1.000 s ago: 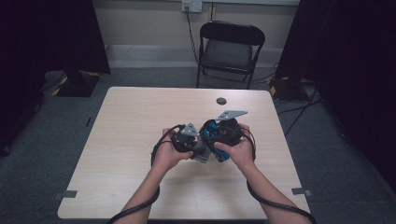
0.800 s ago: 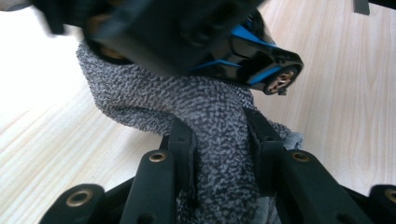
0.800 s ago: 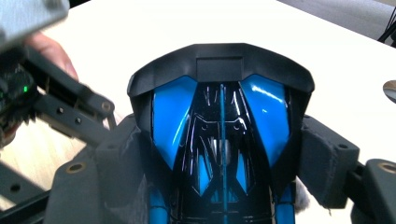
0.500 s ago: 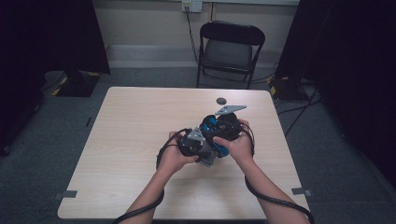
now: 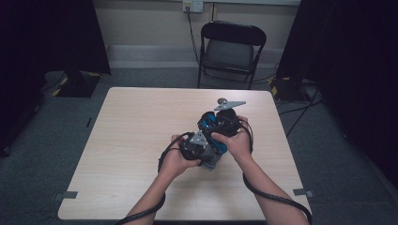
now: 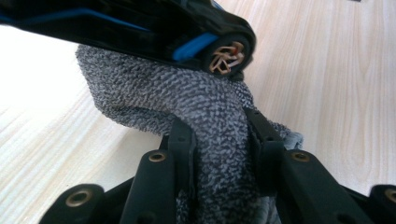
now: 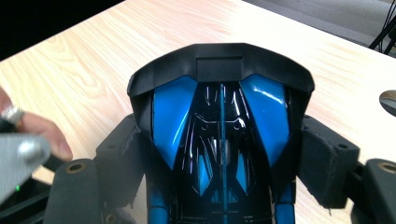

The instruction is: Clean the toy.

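A blue and black toy car (image 7: 219, 116) sits lengthwise between the pads of my right gripper (image 7: 224, 154), which is shut on its sides. From above, the car (image 5: 210, 123) is held over the middle of the table, right gripper (image 5: 224, 123) behind it. My left gripper (image 6: 219, 135) is shut on a grey knitted cloth (image 6: 187, 107). The cloth presses up against the car's underside (image 6: 140, 28), beside a wheel (image 6: 227, 53). In the high view the left gripper (image 5: 196, 146) is just left of and below the car, with the cloth (image 5: 214, 160) bunched under it.
The light wooden table (image 5: 141, 131) has bare surface on all sides of the hands. A small dark round object (image 5: 220, 100) lies on it behind the right gripper. A black folding chair (image 5: 230, 51) stands beyond the far edge. Cables trail off the near edge.
The two hands have shifted only slightly. The left gripper with the cloth has edged a little to the right, closer under the car.
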A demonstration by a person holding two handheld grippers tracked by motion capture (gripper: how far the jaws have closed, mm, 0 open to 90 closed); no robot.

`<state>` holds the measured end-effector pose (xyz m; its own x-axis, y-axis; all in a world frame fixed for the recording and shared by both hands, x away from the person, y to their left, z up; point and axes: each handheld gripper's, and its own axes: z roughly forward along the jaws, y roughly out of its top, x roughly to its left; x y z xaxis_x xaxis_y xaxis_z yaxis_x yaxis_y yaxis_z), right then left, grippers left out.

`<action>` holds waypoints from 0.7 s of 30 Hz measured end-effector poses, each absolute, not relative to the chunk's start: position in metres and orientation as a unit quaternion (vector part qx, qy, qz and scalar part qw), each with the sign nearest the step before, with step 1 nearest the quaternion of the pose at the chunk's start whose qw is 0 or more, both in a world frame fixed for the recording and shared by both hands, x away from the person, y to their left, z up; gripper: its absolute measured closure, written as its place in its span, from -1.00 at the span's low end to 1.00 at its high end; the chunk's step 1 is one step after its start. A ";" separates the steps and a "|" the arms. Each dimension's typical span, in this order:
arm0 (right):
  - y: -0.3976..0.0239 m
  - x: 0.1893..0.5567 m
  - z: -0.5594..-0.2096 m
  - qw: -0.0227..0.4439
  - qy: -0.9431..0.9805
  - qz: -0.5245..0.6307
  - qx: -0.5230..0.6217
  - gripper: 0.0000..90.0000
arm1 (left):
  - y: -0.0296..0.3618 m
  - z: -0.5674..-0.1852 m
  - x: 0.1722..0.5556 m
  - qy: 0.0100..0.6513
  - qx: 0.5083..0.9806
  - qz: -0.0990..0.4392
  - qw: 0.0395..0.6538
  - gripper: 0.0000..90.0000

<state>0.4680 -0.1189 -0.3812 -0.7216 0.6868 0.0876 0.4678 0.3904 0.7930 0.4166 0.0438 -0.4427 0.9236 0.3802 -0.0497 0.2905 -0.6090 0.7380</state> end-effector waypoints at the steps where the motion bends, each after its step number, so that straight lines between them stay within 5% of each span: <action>1: -0.119 0.468 -0.381 0.128 0.823 0.427 0.352 -0.44 | 0.043 -0.443 0.416 0.186 0.896 0.054 0.399 0.50; 21: -0.121 0.477 -0.375 0.135 0.818 0.420 0.370 -0.44 | 0.026 -0.449 0.405 0.159 0.905 0.047 0.392 0.50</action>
<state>0.4769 -0.1211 -0.3753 -0.6894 0.7189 0.0891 0.4914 0.3737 0.7867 0.4050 0.0264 -0.4491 0.9453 0.3239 -0.0389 0.2500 -0.6426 0.7243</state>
